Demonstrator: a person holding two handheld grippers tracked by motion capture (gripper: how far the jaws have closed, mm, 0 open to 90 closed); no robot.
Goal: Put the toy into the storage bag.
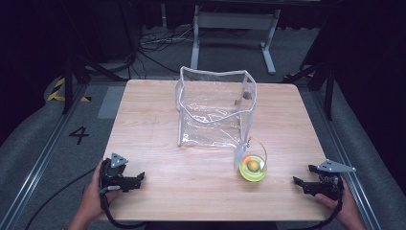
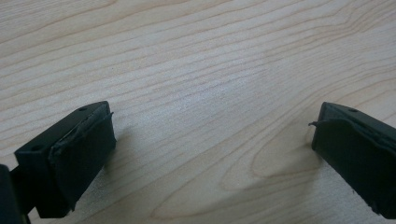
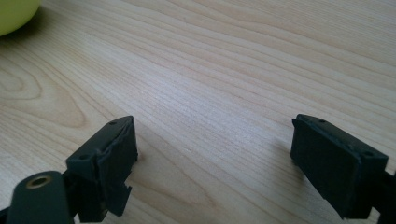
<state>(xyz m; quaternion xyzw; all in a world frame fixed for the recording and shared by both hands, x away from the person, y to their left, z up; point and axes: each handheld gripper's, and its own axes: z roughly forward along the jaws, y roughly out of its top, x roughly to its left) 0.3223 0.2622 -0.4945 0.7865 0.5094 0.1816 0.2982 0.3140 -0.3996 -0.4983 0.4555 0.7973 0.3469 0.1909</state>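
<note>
Claws at rest on the near edge of the table [image 1: 158, 191] — my left gripper [image 1: 139, 178] and right gripper [image 1: 298, 181] both gaping wide and empty, clear bag [image 1: 215, 108] standing open mid-table, yellow-green toy [image 1: 253, 167] just beside its near right corner — nothing begun, likely next a reach for the toy.

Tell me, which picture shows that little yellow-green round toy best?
The high view: the yellow-green toy sits whole on the table, right in front of the clear bag. The right gripper view catches just a yellow-green edge at its top-left corner. The left gripper view looks at wood grain.
</note>
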